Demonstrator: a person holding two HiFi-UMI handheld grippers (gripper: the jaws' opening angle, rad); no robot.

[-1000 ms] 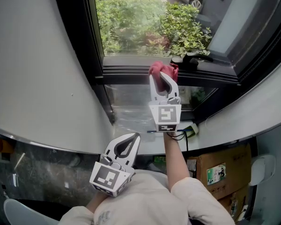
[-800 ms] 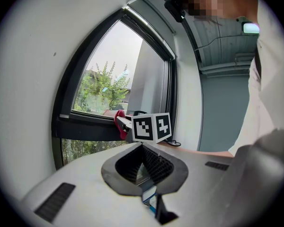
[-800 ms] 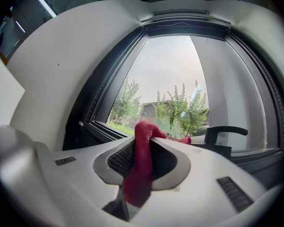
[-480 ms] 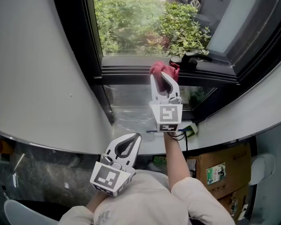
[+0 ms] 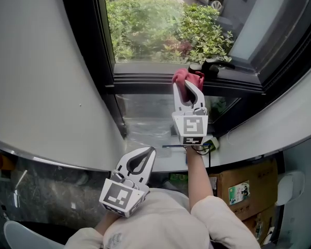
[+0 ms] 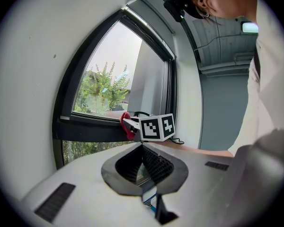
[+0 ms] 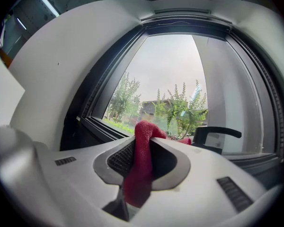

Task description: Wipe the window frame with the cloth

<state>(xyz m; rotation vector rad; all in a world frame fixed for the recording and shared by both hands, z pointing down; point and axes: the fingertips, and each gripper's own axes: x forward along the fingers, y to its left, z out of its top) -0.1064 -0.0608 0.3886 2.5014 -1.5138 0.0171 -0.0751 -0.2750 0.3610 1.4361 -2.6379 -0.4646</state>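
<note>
My right gripper (image 5: 187,84) has its jaws clamped on the red cloth (image 5: 182,75). The cloth bunches out past their ends and presses on the dark window frame (image 5: 145,80), just beside the black handle (image 5: 213,65) (in the right gripper view, red fabric fills the gap between the jaws). My left gripper (image 5: 145,154) sits low, well apart from the frame, jaws closed together on nothing.
</note>
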